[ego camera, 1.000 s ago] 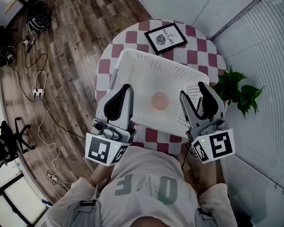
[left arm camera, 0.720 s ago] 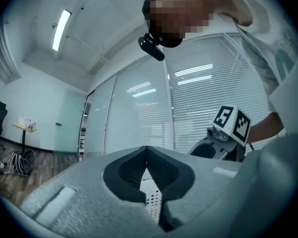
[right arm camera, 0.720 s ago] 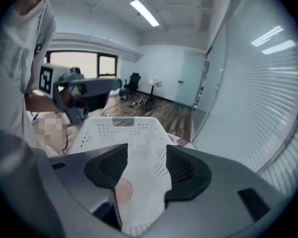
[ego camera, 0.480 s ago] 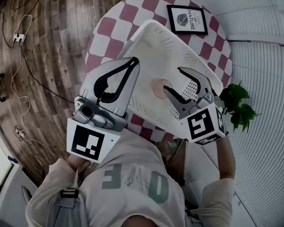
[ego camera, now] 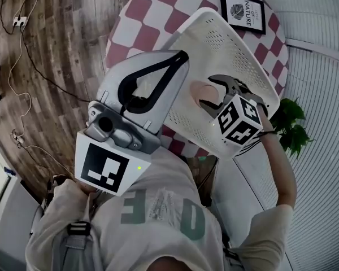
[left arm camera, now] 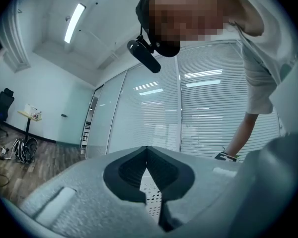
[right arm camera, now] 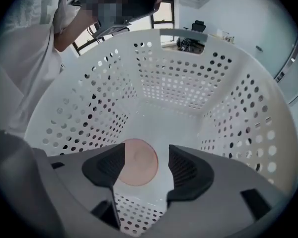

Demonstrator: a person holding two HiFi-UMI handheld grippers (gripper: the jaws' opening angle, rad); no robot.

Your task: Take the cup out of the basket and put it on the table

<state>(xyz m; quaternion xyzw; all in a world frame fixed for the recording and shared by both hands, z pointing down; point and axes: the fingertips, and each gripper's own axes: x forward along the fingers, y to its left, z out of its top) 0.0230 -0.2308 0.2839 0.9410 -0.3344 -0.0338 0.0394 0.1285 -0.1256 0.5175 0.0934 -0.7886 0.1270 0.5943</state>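
Note:
A pale pink cup sits on the floor of the white perforated basket, which rests on the checkered table. My right gripper reaches down into the basket just above the cup. In the right gripper view the cup shows from above between the jaws, and the pads do not touch it. The jaws of that right gripper are opening. My left gripper hangs high at the basket's left rim, its tips together with nothing in them. The left gripper view looks out at the room.
The round table has a red and white checkered top. A framed picture lies beyond the basket. A green plant stands at the right by the window blinds. Cables and a power strip lie on the wooden floor at the left.
The right gripper has moved from the basket's near rim down inside it, over the cup, with its jaws wider. The left gripper has risen toward the head camera.

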